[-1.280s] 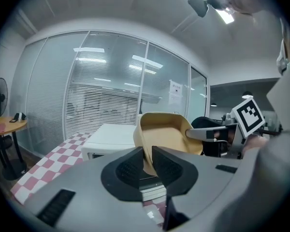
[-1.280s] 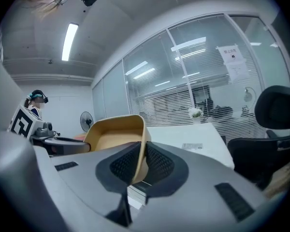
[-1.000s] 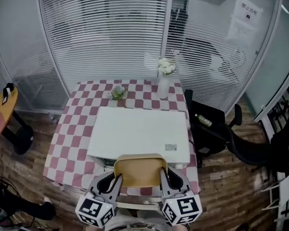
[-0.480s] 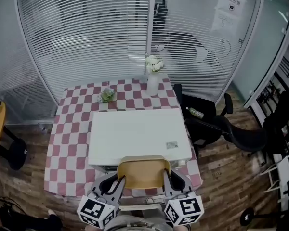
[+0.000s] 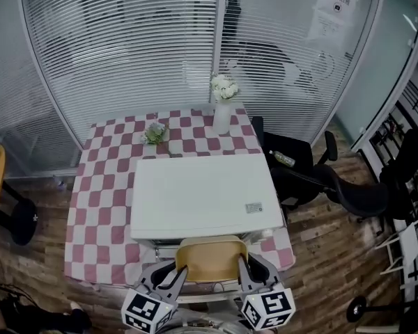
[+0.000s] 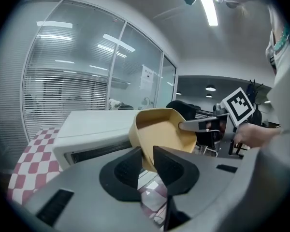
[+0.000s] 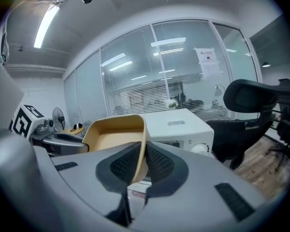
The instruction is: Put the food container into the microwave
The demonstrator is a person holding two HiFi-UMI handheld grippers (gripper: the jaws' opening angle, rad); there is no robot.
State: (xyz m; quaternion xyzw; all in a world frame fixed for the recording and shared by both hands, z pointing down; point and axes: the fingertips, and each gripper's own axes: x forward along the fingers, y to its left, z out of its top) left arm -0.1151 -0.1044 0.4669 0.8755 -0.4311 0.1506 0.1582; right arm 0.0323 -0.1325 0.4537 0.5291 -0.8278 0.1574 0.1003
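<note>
Shallow tan plastic food container held in the air, left claw and right claw each clamping a side wall. The white box-shaped microwave looks closed; loading not yet begun.

Container: tan plastic, matt, smooth.
Microwave: white casing, smooth, faint sheen.
Tablecloth, under the microwave: checked woven cloth.
Floor, around the microwave: wood planks, dull finish.
Vase, behind the microwave: white, smooth.
Left gripper, right gripper: grey matt plastic; pads black, dimpled.
</note>
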